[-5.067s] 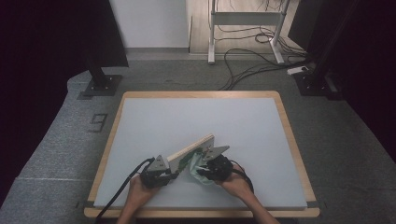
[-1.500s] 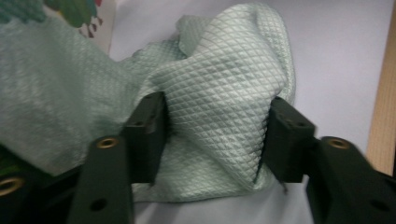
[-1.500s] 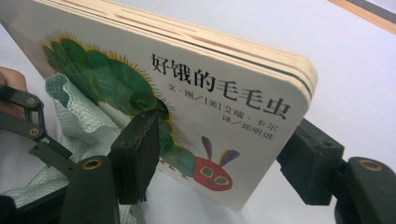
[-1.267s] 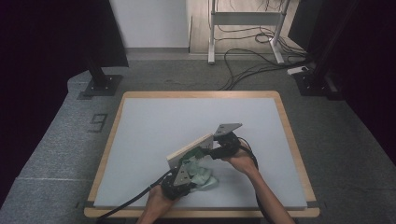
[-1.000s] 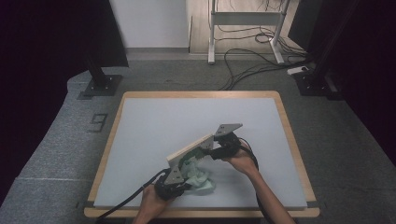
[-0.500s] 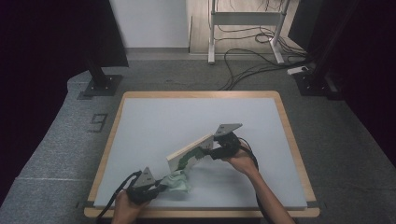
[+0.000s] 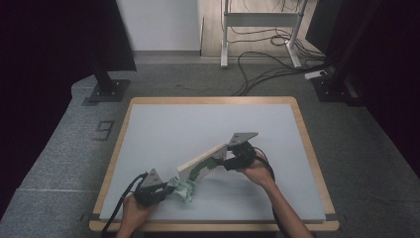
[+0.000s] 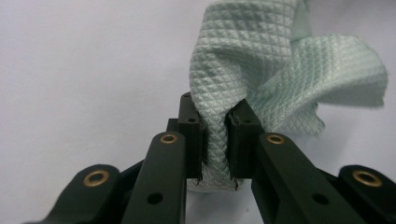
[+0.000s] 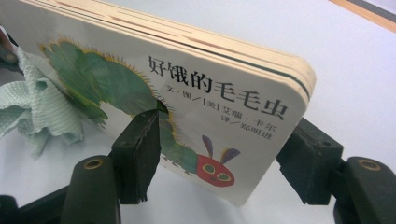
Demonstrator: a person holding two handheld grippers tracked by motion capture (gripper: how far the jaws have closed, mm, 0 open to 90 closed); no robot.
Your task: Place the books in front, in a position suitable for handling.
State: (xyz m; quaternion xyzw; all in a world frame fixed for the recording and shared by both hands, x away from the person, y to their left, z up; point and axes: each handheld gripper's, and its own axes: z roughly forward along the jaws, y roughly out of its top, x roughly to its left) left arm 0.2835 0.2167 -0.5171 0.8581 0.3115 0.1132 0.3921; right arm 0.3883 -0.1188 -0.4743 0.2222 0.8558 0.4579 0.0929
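One cloth point(image 7: 184, 188), one board book point(image 7: 202, 162), two grippers.

cloth point(image 7: 183, 188) on table point(image 7: 163, 129), book point(image 7: 202, 162) (tilted, perhaps touching) right of it

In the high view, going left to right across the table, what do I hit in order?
Left gripper, jaws shut on the green cloth → board book, tilted with one end raised → right gripper, jaws clamped on the book's raised end → right hand.
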